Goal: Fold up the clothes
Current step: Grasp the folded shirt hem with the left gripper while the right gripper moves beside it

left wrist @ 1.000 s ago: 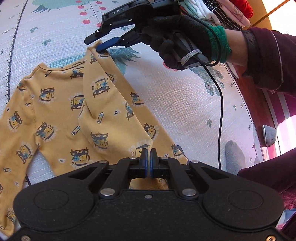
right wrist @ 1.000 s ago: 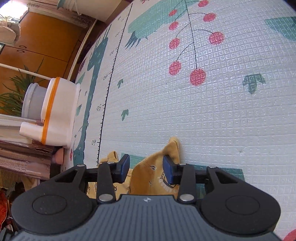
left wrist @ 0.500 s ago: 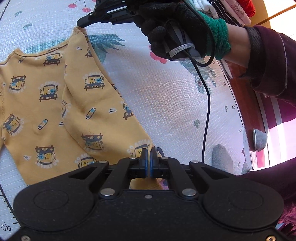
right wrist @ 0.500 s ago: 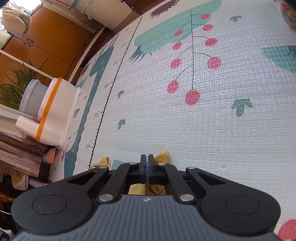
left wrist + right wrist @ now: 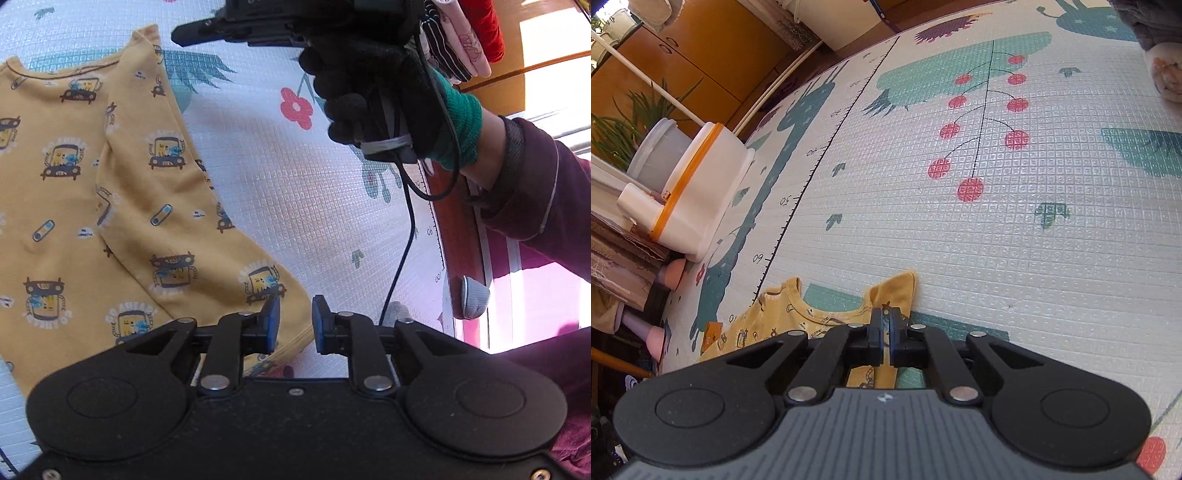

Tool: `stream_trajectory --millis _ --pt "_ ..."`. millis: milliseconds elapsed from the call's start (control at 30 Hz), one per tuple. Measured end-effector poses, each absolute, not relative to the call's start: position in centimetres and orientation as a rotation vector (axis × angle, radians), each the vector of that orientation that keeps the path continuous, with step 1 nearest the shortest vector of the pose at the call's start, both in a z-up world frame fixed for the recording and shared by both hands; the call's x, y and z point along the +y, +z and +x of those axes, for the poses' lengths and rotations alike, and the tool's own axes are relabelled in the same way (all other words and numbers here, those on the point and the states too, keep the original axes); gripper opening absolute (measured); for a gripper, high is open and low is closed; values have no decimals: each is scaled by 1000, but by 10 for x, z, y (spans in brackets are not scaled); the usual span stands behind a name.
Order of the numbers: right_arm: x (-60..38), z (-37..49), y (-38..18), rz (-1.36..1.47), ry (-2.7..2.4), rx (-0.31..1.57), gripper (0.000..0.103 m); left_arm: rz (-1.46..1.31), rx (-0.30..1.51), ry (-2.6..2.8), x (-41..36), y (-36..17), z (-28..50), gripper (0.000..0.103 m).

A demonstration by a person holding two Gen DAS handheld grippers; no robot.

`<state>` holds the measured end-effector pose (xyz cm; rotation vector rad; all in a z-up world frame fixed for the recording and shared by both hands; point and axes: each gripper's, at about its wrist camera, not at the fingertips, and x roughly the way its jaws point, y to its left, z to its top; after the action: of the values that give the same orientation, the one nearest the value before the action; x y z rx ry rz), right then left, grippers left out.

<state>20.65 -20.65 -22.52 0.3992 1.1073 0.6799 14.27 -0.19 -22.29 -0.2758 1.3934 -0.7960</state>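
A yellow child's top point(image 5: 110, 221) with a car print lies flat on the play mat point(image 5: 295, 177), its right side folded over the body. My left gripper point(image 5: 294, 325) stands open, and the hem corner lies loose under its fingers. At the top of the left wrist view, a gloved hand point(image 5: 369, 92) holds my right gripper point(image 5: 181, 35), whose tips hover just right of the shoulder corner, clear of the cloth. In the right wrist view my right gripper point(image 5: 886, 332) is shut with nothing in it, and the top's point(image 5: 798, 314) neckline and shoulder lie just ahead.
A white tub with an orange band point(image 5: 694, 195) and a plant point(image 5: 628, 122) stand at the mat's left edge. Folded clothes point(image 5: 465, 37) are piled at the far right, with a rolled bundle point(image 5: 1167, 74) nearby. A cable point(image 5: 406, 229) hangs from the gloved hand. A socked foot point(image 5: 474, 297) rests nearby.
The right gripper laid the lifted shoulder down, let go and shut. The left gripper, shut on the hem until half a second ago, has opened and released it.
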Motion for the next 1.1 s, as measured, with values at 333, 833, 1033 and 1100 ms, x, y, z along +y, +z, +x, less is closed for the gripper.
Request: stream_trajectory --millis 333,833,1033,1100 --pt "-203 147 -224 320 709 1100 26 -319 1296 -505 70 -251 192 16" --pt "-138 208 -233 44 684 1010 26 -205 1290 -560 32 -263 205 16" --pt "-146 209 -240 27 594 988 0 -248 1305 -523 44 -269 195 0" --pt "-146 210 -241 22 583 988 0 -286 1307 -514 50 -271 195 0"
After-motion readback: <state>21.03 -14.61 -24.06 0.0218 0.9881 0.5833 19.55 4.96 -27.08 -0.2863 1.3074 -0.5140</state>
